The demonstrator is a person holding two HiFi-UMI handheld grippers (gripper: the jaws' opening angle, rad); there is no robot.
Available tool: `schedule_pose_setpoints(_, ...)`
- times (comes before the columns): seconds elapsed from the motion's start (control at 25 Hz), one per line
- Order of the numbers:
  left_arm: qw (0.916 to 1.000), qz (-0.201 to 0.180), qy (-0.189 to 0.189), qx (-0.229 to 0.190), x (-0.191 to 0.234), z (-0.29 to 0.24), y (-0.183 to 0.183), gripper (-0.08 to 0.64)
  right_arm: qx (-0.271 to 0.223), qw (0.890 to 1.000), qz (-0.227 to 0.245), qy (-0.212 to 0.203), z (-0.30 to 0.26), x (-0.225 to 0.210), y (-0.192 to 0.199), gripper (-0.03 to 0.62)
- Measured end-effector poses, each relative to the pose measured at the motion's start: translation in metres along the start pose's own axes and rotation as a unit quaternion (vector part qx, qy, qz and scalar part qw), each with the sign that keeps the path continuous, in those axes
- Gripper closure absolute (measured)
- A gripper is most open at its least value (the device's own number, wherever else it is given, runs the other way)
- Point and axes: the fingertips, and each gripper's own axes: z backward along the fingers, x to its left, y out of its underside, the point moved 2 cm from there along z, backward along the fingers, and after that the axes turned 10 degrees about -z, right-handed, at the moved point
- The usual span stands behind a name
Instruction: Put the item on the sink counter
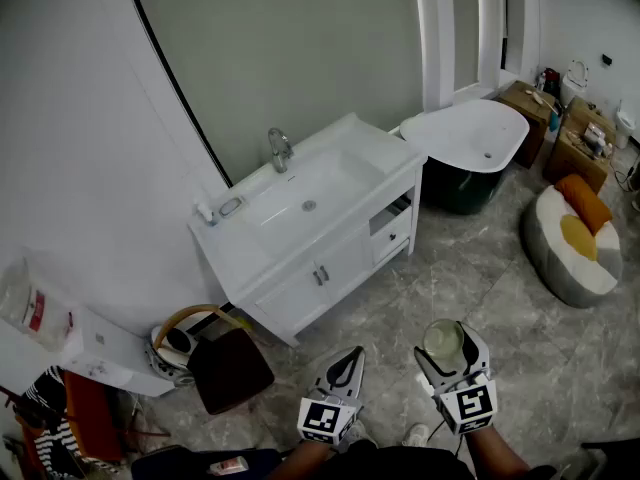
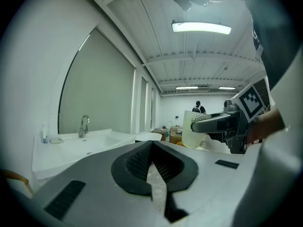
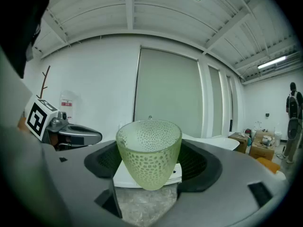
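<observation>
A pale green cup [image 3: 149, 152] with a dotted texture stands upright between the jaws of my right gripper [image 3: 149, 161], which is shut on it. In the head view the cup [image 1: 443, 341] and right gripper [image 1: 446, 356] hang low over the floor, well in front of the white sink counter [image 1: 372, 148]. My left gripper [image 1: 345, 370] is beside it on the left, shut and empty; its fingertips [image 2: 152, 144] meet. From the left gripper view the cup [image 2: 193, 137] shows at the right. The counter carries a basin, a chrome faucet [image 1: 279, 149] and a soap dish [image 1: 230, 207].
A white bathtub [image 1: 470, 133] stands right of the vanity, with cardboard boxes [image 1: 575, 143] and a round floor cushion [image 1: 570, 238] beyond it. A brown stool [image 1: 230, 368] and a basket sit left of the vanity. A person [image 3: 293, 122] stands far off.
</observation>
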Motion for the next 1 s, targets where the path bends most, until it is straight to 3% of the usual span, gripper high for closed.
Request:
schedule_pose_setpoints(0.4, 1.0, 0.002, -0.005, -0.003, 0.018, 0.006, -0.002, 0.546, -0.007, 1.0, -0.002, -0.006, -0.015, 0.011, -0.007, 0.213)
schedule_pose_setpoints(0.64, 0.9998, -0.004, -0.011, -0.019, 0.046, 0.026, 0.005, 0.546, -0.019, 0.999, 0.003, -0.032, -0.042, 0.043, -0.016, 0.21)
schedule_pose_setpoints(1.0, 0.9973, -0.019, -0.062, -0.034, 0.107, 0.074, 0.002, 0.546, -0.038, 0.997, 0.009, -0.072, -0.082, 0.109, -0.019, 0.21)
